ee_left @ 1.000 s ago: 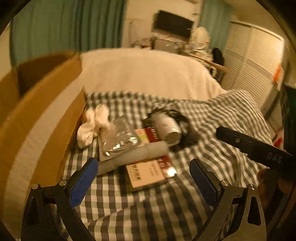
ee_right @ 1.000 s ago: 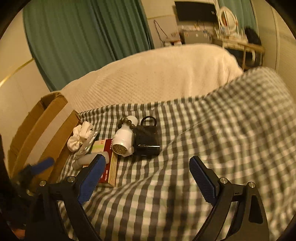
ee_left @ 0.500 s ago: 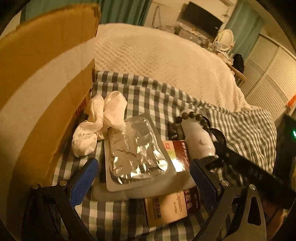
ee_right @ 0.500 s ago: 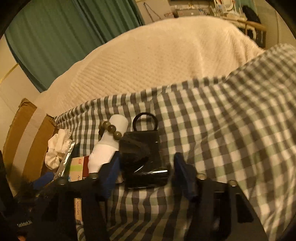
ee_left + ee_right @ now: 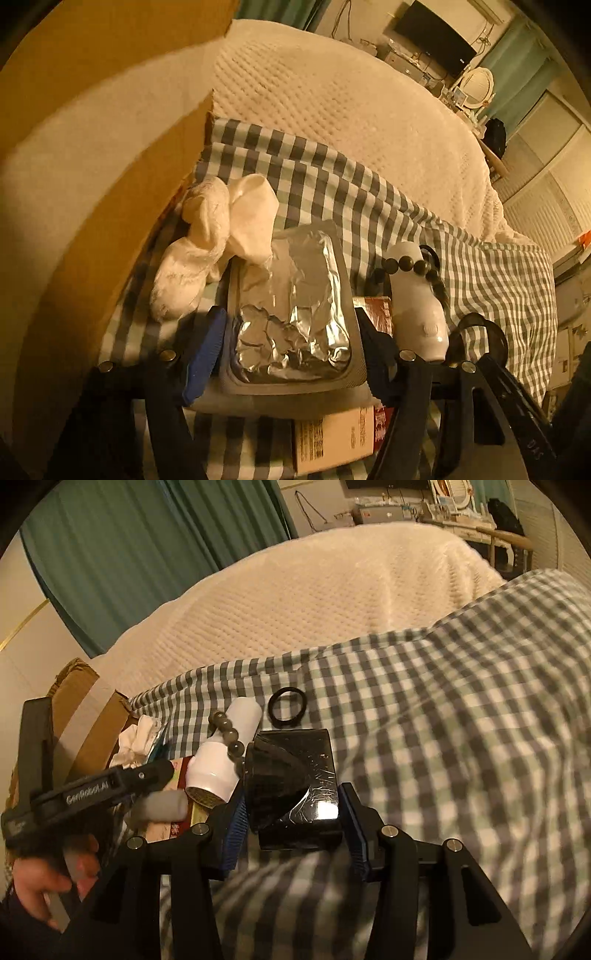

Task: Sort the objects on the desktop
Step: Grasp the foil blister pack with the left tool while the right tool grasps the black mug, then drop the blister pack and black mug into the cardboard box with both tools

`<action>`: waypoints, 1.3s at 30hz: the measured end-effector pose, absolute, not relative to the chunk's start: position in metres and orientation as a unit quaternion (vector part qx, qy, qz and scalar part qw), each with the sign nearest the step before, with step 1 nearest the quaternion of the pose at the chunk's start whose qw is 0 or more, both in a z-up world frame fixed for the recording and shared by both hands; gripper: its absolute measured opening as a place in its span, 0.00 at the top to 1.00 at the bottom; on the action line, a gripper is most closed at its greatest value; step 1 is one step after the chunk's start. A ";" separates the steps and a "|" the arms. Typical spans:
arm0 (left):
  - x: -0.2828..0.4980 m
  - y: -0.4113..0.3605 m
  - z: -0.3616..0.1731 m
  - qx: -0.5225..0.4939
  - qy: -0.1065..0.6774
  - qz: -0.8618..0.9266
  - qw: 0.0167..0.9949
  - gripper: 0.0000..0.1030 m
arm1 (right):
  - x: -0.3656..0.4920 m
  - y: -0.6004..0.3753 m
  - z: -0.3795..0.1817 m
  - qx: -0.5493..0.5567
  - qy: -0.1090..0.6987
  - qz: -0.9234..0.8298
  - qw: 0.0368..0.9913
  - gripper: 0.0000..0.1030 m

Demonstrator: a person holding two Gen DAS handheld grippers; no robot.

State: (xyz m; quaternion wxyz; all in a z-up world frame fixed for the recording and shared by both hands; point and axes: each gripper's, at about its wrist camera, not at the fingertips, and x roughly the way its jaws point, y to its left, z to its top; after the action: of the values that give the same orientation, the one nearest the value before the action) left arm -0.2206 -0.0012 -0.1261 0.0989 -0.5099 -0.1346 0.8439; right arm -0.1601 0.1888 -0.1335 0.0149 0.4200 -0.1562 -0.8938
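In the left wrist view my left gripper [image 5: 291, 350] has its jaws against both sides of a silver foil blister pack [image 5: 291, 310], which lies on a grey roll and a red-and-white box [image 5: 332, 439]. A white cloth [image 5: 218, 236] lies to its left, a white bottle with a bead bracelet [image 5: 417, 295] to its right. In the right wrist view my right gripper [image 5: 291, 830] is closed around a glossy black box [image 5: 295, 790] with a ring handle [image 5: 288, 710]. The bottle [image 5: 225, 753] lies just left of the black box.
An open cardboard box [image 5: 92, 166] stands at the left, against the pile; it also shows in the right wrist view [image 5: 81, 716]. Everything lies on a checked cloth [image 5: 443, 738] over a bed with a cream blanket [image 5: 314, 590]. The left gripper's body [image 5: 92, 786] sits left of the black box.
Both grippers moved forward and down onto the pile. The left jaws closed from wide open onto the blister pack. The right jaws closed onto the black box.
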 end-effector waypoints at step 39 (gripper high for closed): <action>-0.064 -0.054 0.022 -0.344 -0.131 0.919 0.141 0.33 | -0.054 0.149 -0.031 0.361 -0.237 -0.894 0.122 0.56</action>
State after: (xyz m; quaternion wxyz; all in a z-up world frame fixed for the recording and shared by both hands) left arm -0.0641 -0.0541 0.0218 0.1414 -0.3435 -0.1313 0.9191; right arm -0.0539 0.1488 -0.0311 0.1223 0.3615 -0.2366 -0.8936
